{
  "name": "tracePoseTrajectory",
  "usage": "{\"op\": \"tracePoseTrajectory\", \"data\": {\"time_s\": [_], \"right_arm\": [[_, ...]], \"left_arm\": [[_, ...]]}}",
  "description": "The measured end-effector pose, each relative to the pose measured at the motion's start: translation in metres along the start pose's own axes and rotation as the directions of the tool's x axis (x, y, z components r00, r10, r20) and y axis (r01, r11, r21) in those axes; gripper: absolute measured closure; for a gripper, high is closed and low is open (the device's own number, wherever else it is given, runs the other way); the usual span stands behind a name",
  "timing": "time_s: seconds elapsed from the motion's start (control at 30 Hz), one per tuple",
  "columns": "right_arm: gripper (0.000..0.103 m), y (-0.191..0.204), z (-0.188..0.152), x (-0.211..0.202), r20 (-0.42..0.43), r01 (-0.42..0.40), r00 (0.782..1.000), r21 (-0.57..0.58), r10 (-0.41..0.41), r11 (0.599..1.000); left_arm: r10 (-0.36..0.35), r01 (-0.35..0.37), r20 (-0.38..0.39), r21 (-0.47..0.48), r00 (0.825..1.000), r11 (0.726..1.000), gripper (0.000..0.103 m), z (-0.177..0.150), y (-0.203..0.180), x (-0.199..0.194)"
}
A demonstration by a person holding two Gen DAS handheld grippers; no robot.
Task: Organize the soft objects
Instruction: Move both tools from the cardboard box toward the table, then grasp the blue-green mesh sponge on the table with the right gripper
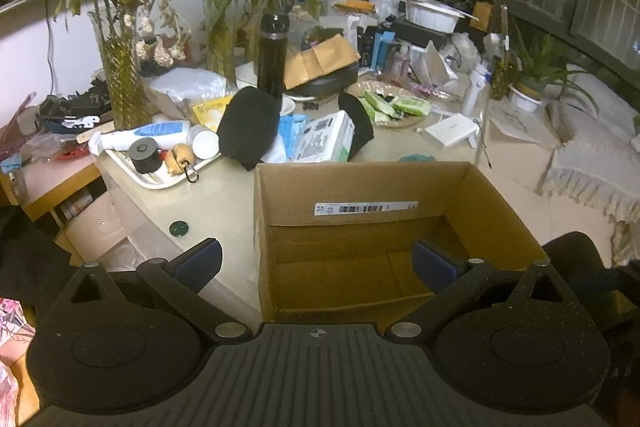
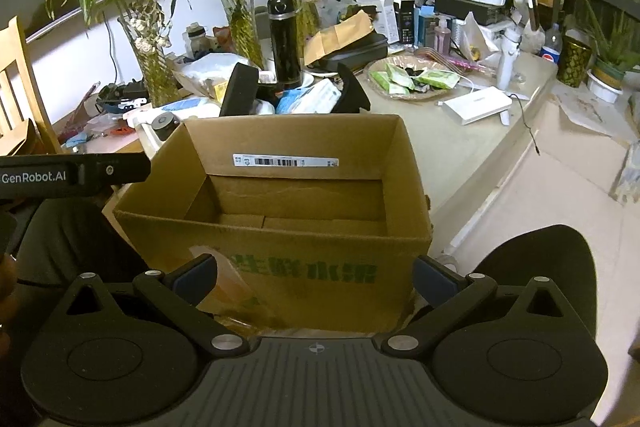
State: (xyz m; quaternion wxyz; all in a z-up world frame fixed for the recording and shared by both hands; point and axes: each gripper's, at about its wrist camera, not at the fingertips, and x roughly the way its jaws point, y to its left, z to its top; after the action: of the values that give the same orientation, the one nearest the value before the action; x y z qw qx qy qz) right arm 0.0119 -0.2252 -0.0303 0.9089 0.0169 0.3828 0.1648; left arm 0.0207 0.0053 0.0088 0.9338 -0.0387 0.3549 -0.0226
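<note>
An open cardboard box [image 1: 360, 227] stands on the pale table [image 1: 216, 203] at its near edge, flaps folded up, its brown inside bare down to the floor panels; a white barcode label [image 1: 366, 207] is stuck along the inner face of its far wall, and in the right wrist view the near outer wall carries green printed characters [image 2: 306, 269] and a pale orange patch toward its left corner; the left gripper [image 1: 316, 263] hangs over the box's near left corner with its jaws wide and nothing between them, one blue pad [image 1: 199, 264] outside the box over the table and the other above the box floor; the right gripper [image 2: 316, 279] sits low in front of the printed wall, jaws likewise spread wide and empty; just behind the box lie the soft things: a black pouch-like piece [image 1: 248, 127] standing on edge, a second black piece [image 1: 357, 125] to its right, and between them white and blue plastic-wrapped packs [image 1: 320, 139]; farther right a shallow basket [image 1: 394, 121] holds green packets [image 1: 408, 105]; to the left a white tray [image 1: 156, 179] carries a white and blue bottle [image 1: 148, 137] and a small dark round jar [image 1: 142, 155]; a tall black flask [image 1: 273, 55] stands behind the pouch, with glass vases of bamboo [image 1: 120, 83] along the wall.
</note>
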Motion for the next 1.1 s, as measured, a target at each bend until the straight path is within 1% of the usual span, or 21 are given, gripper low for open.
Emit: {"op": "tracePoseTrajectory", "data": {"time_s": [0.2,0.33,0.4,0.5,0.63,0.73,0.9,1.03,1.1], "right_arm": [[0.0,-0.015,0.018,0.002,-0.013,0.011,1.0,0.007,-0.011,1.0],[0.0,-0.028,0.031,0.01,-0.04,0.022,0.999,0.016,-0.022,1.0],[0.0,-0.033,0.035,0.015,-0.052,0.02,0.998,0.024,-0.018,1.0],[0.0,-0.039,0.044,0.022,-0.061,0.01,0.998,0.029,-0.009,1.0],[0.0,-0.044,0.058,0.027,-0.048,0.016,0.999,0.021,-0.015,1.0],[0.0,-0.049,0.072,0.031,-0.035,0.007,0.999,0.023,-0.006,1.0],[0.0,-0.056,0.093,0.044,-0.019,-0.007,1.0,-0.007,0.007,1.0],[0.0,-0.064,0.108,0.061,-0.007,-0.048,0.999,-0.003,0.048,0.999],[0.0,-0.068,0.116,0.071,-0.024,-0.074,0.997,-0.005,0.074,0.997]], "left_arm": [[0.001,0.001,-0.072,0.032,0.997,0.999,0.0,0.007,-0.003,0.011],[-0.02,0.021,-0.113,0.0,0.993,1.0,0.0,0.011,0.0,0.019],[-0.035,0.032,-0.12,-0.02,0.992,0.999,0.0,0.015,0.003,0.022],[-0.045,0.042,-0.114,-0.029,0.993,0.999,0.0,0.02,0.006,0.024],[-0.057,0.054,-0.09,-0.035,0.994,0.998,0.0,0.029,0.009,0.026],[-0.026,0.025,-0.079,-0.017,0.997,1.0,0.0,0.035,0.011,0.03],[-0.018,0.018,-0.065,-0.004,0.998,1.0,0.0,0.047,0.017,0.039],[-0.037,0.036,-0.057,-0.022,0.998,0.999,0.0,0.056,0.025,0.046],[-0.039,0.039,-0.048,-0.011,0.998,0.999,0.0,0.059,0.026,0.048]]}}
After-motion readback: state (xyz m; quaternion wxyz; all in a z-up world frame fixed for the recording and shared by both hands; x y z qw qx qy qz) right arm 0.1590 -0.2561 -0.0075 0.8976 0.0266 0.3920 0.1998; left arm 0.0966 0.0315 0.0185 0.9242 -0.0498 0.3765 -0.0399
